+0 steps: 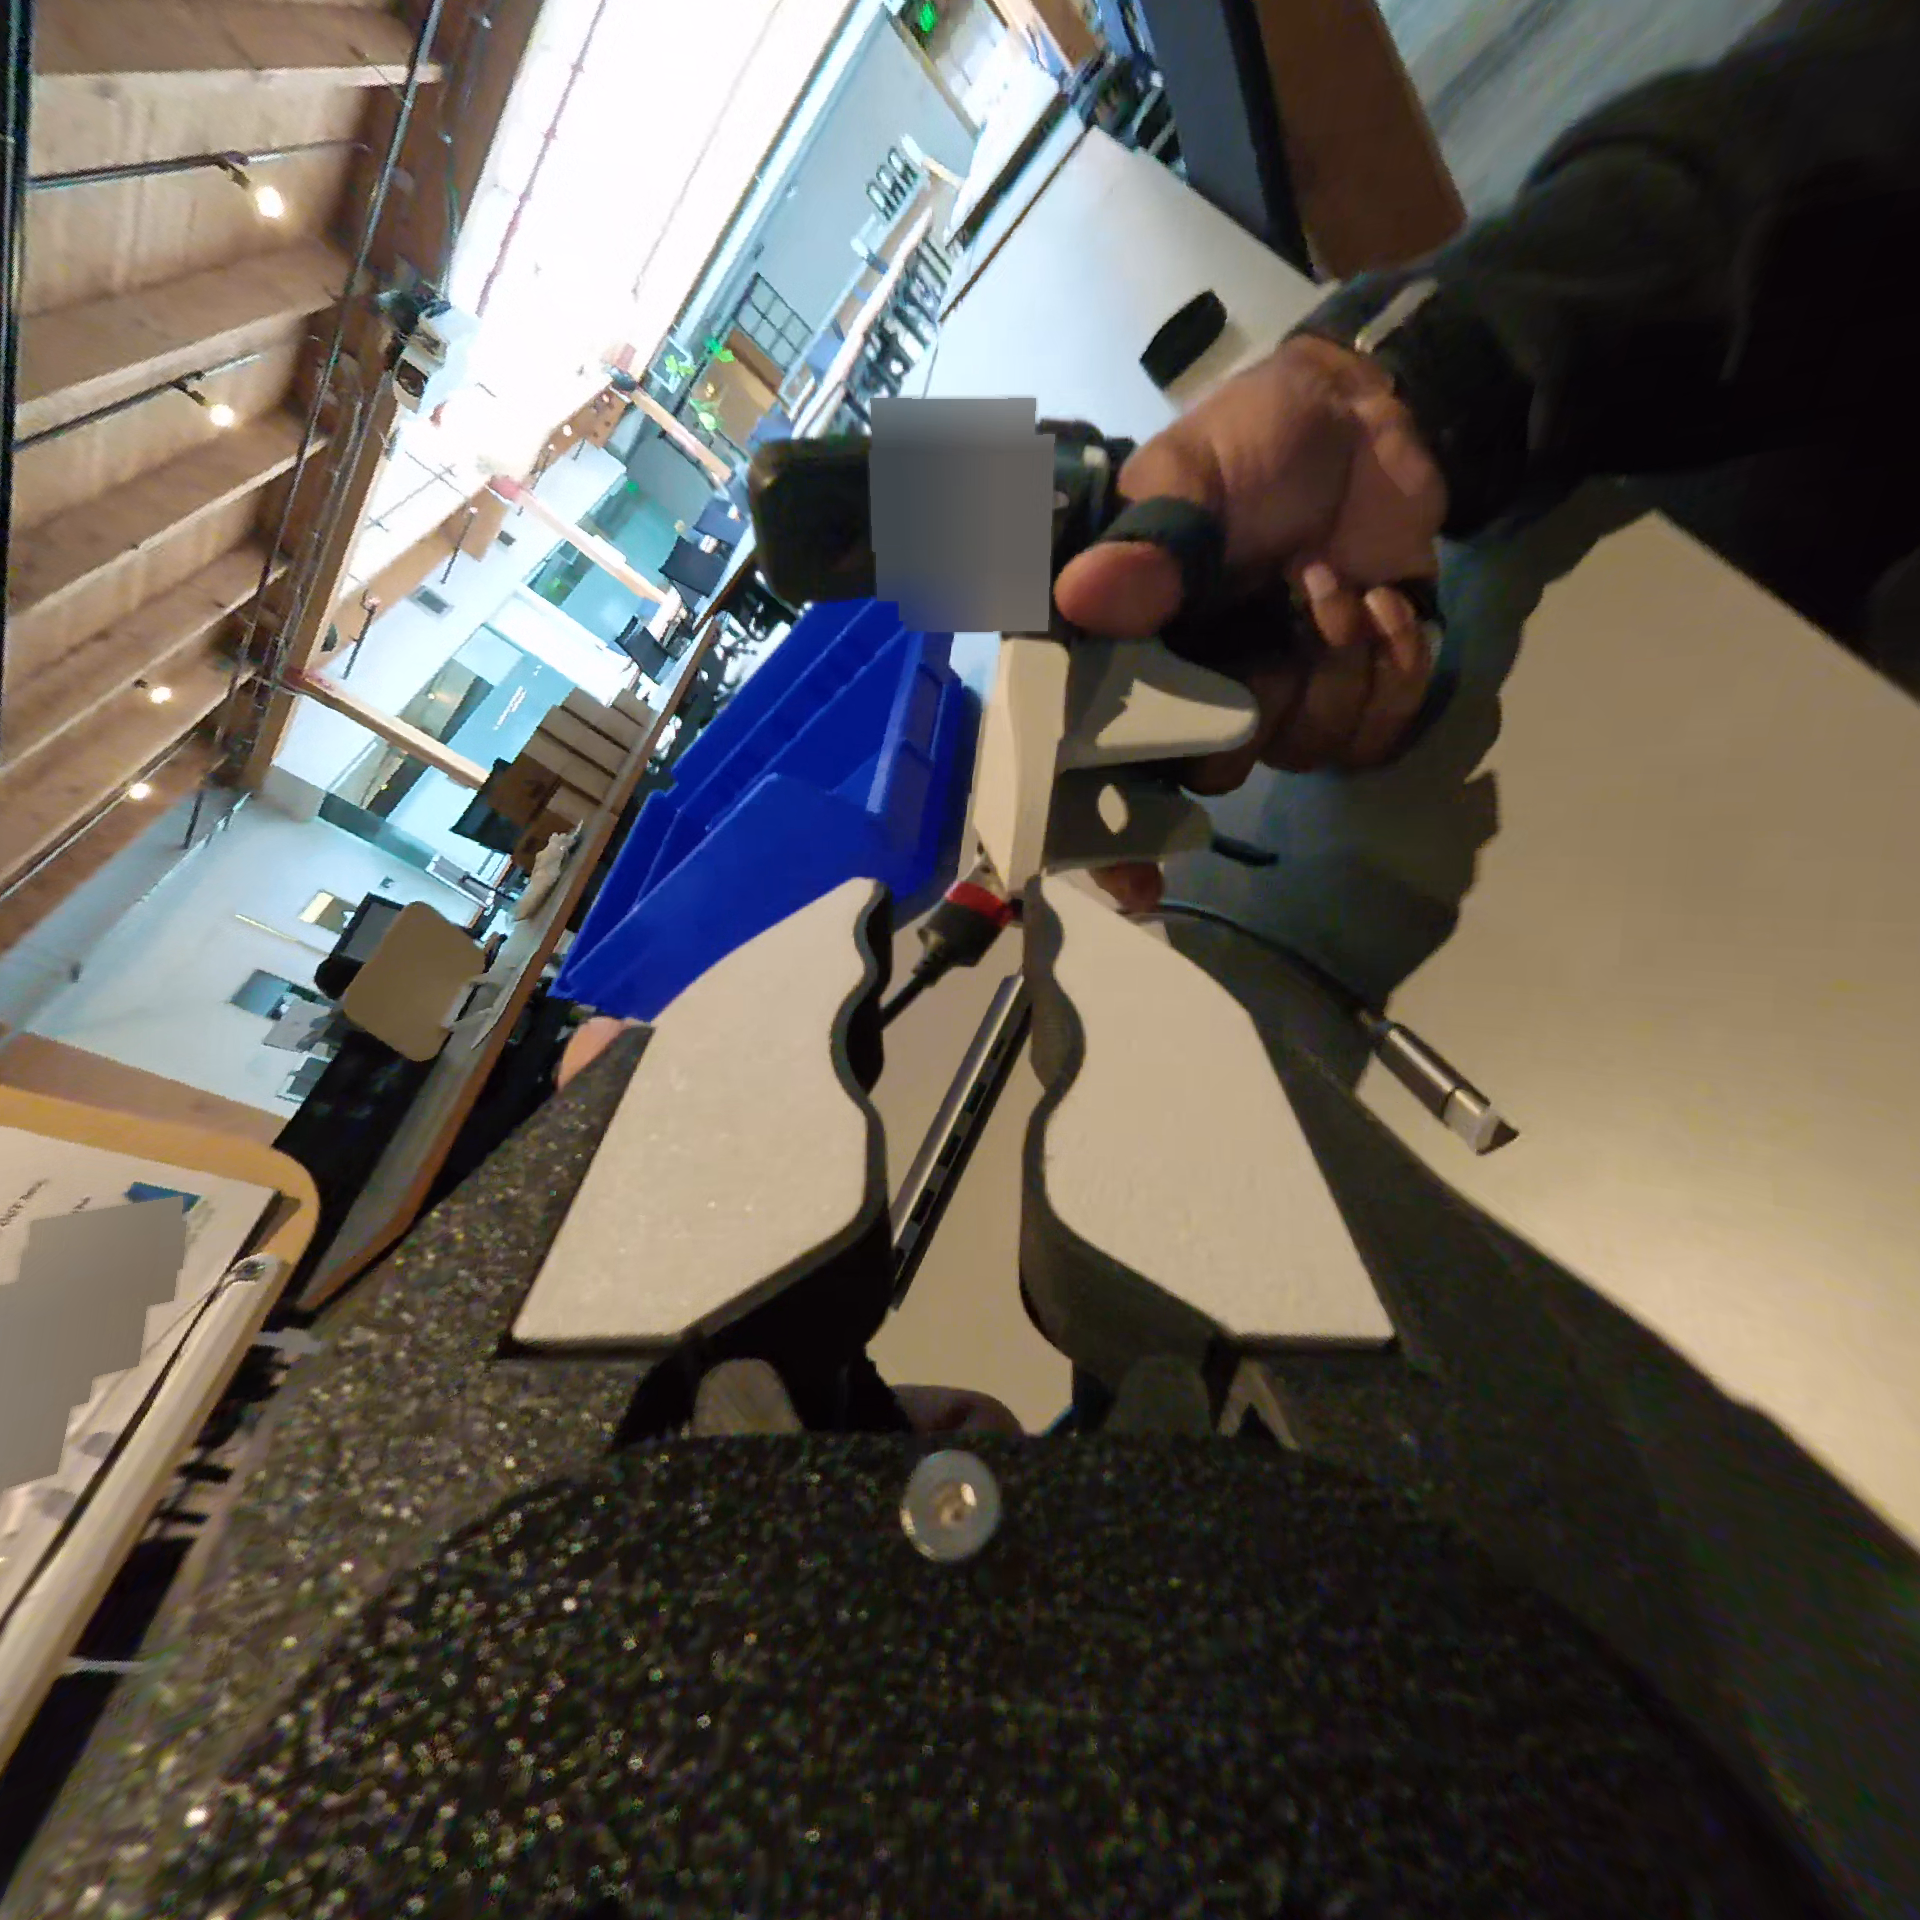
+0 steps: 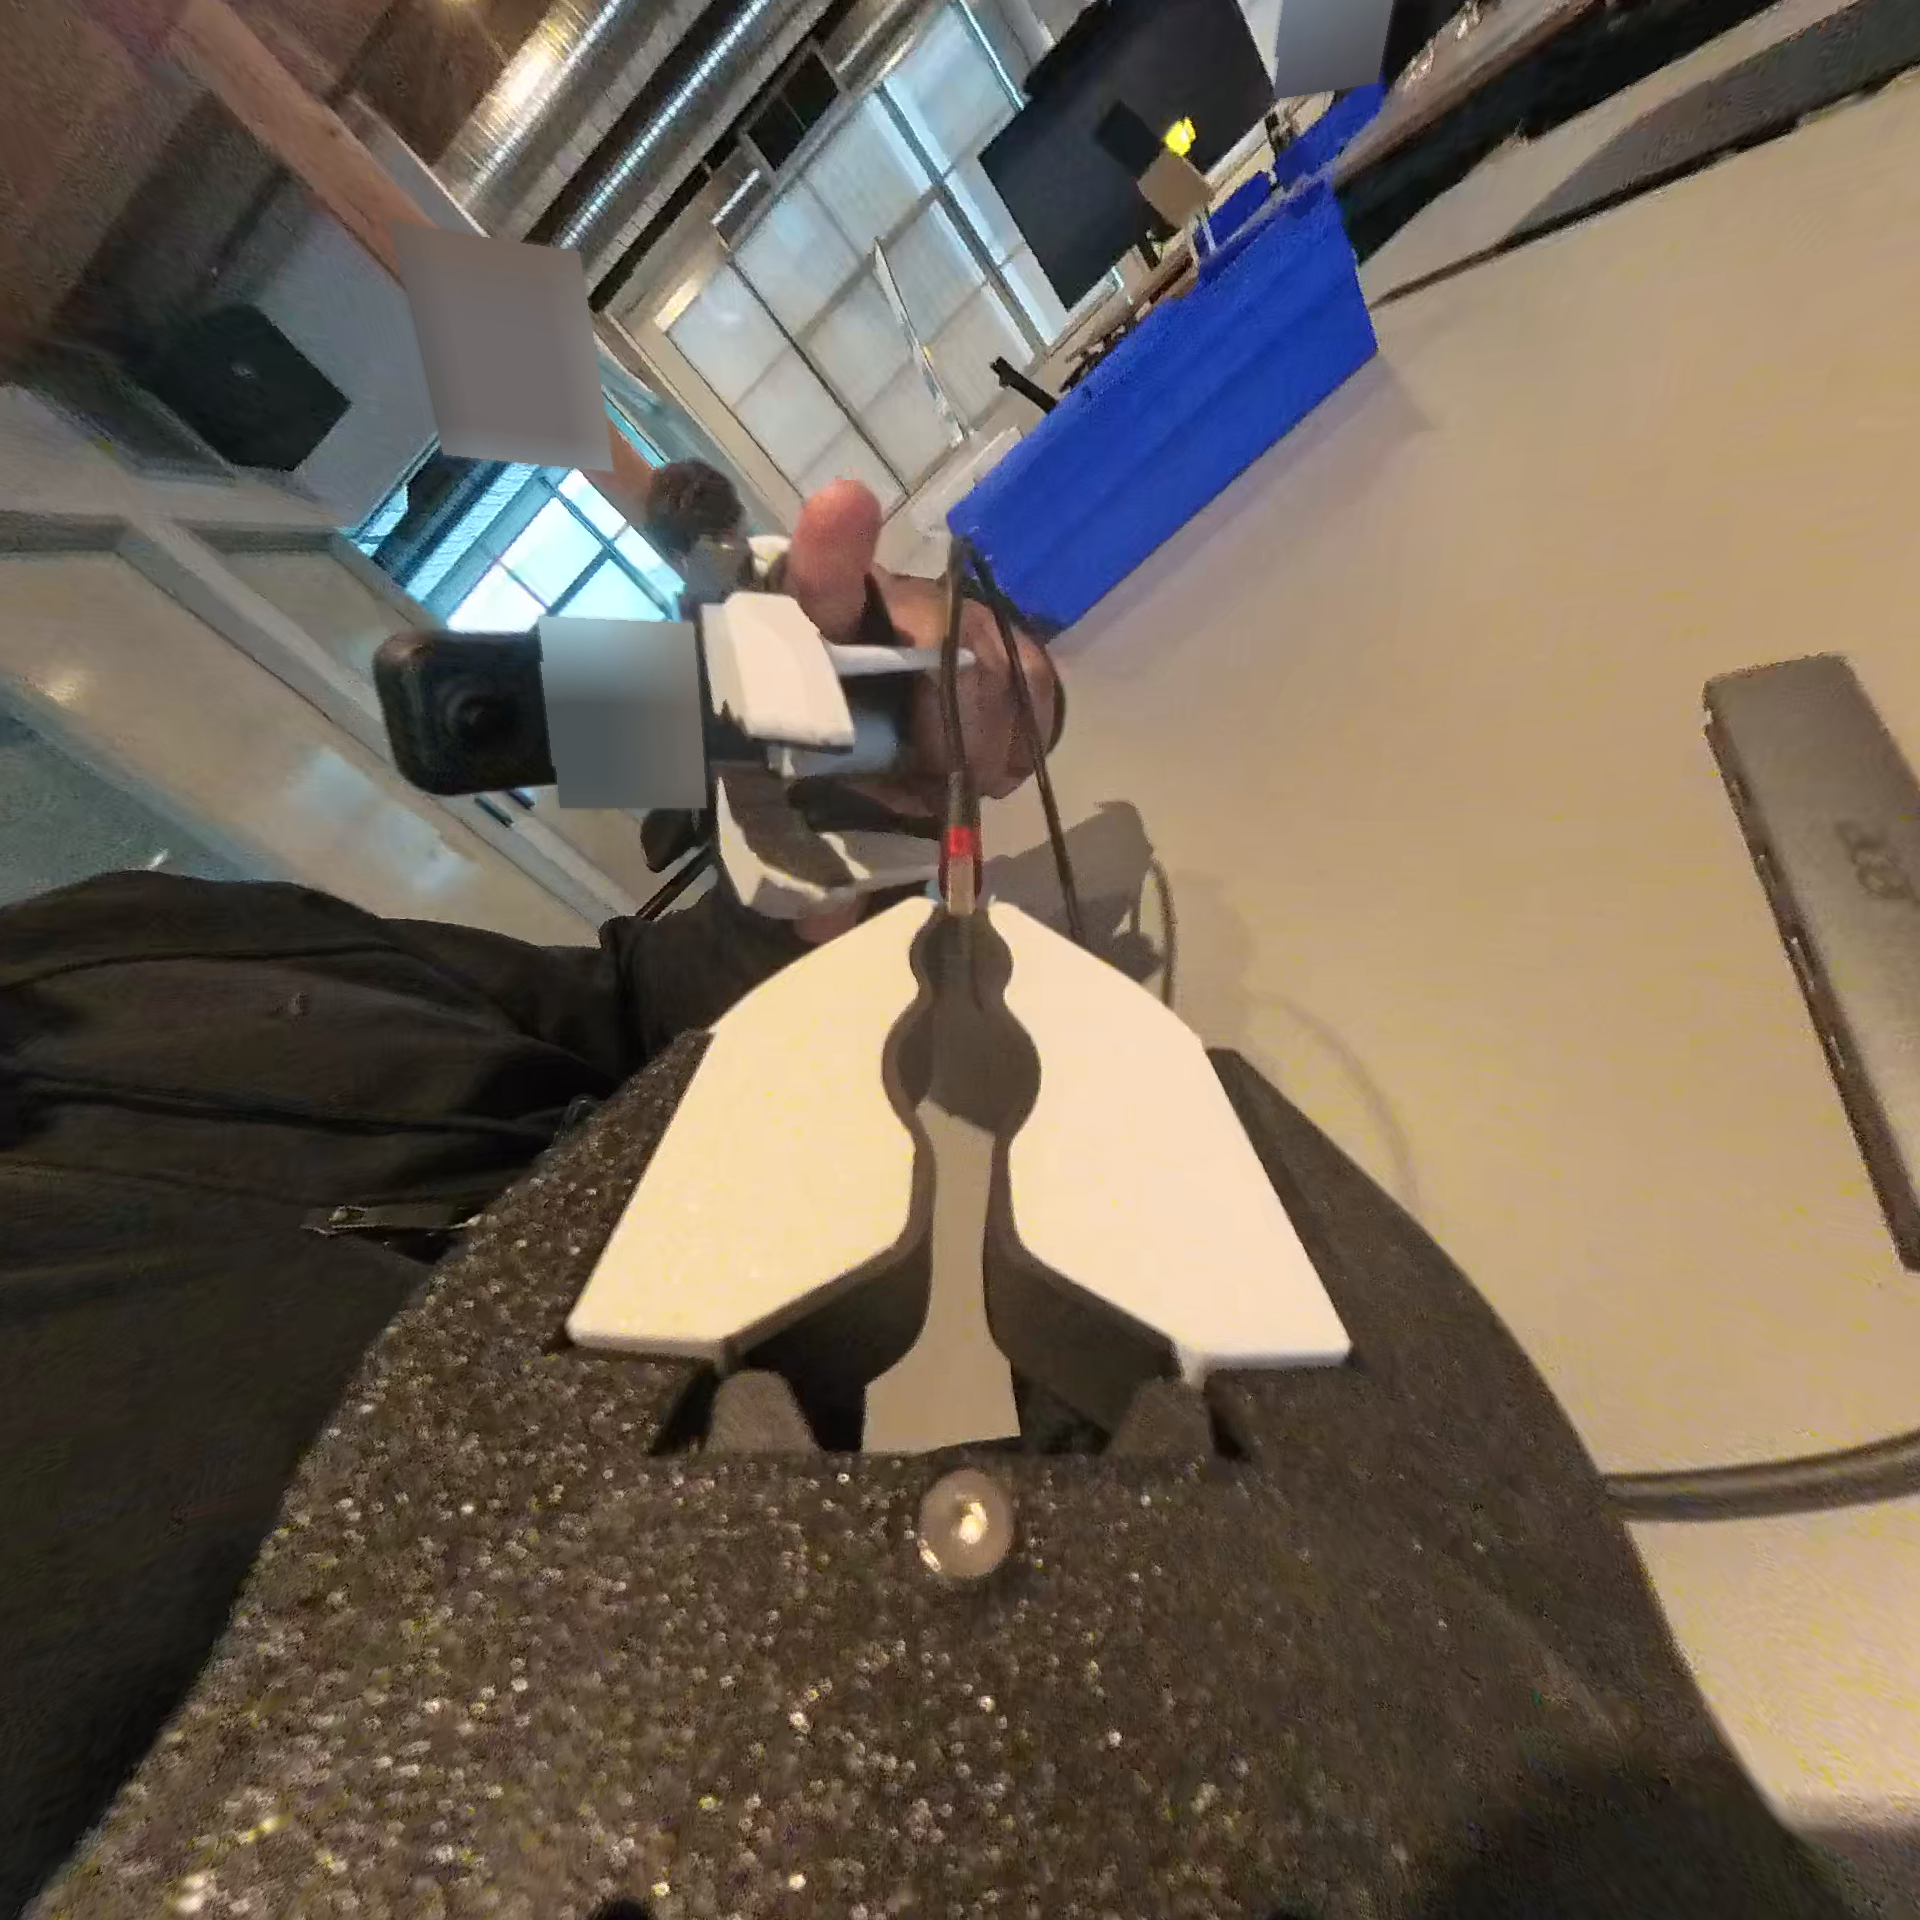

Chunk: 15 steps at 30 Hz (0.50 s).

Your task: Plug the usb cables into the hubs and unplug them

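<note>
In the left wrist view my left gripper point(image 1: 956, 914) is closed on a slim grey hub point(image 1: 951, 1132), which runs lengthwise between the fingers with its row of ports showing. My right gripper point(image 1: 1023, 868) comes in from above, held by a hand, and is shut on a black USB plug with a red band point(image 1: 971, 914) right at the hub's far end. I cannot tell whether the plug is seated. In the right wrist view my right gripper point(image 2: 961, 920) pinches the same plug point(image 2: 961, 868), and its cable point(image 2: 951, 665) runs upward. The left gripper point(image 2: 914, 769) shows beyond it.
The held hub's own lead ends in a silver connector point(image 1: 1444, 1091) lying on the white table point(image 1: 1714, 935). A second dark hub point(image 2: 1829, 935) lies on the table at right with a grey cable point(image 2: 1766, 1475). Blue bins point(image 1: 810, 821) point(image 2: 1174, 447) stand behind. Only a small space, under 4 cm, lies between the two pairs of fingers.
</note>
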Tool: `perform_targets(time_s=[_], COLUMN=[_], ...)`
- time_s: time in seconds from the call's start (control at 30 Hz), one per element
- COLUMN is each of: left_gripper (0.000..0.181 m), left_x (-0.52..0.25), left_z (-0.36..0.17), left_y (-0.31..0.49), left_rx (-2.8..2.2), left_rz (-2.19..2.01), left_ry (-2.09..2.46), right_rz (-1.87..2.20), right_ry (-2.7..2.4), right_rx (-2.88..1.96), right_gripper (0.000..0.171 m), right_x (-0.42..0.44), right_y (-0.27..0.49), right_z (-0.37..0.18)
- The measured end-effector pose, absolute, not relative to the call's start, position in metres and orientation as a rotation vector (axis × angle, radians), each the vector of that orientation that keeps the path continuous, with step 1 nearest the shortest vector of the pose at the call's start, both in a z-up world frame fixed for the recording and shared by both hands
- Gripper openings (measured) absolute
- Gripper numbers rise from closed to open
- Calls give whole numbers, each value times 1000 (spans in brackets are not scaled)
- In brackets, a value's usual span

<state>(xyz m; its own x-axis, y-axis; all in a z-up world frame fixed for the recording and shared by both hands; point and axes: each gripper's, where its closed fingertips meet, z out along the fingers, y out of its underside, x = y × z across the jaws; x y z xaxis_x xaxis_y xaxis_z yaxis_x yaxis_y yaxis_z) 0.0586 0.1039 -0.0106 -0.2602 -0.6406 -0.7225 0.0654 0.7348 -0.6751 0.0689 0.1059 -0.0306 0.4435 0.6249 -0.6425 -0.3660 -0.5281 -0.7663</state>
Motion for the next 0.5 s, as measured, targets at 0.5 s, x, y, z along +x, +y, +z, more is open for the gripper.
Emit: perform_targets(time_s=[0.5], left_gripper=[28], left_x=[6], left_z=[55], left_y=[203], left_rx=[-696], left_rz=[-747], left_ry=[1360], right_rz=[1402], right_ry=[-277], right_rx=[-1632], right_gripper=[4], right_x=[67], right_y=[94], right_z=[-20])
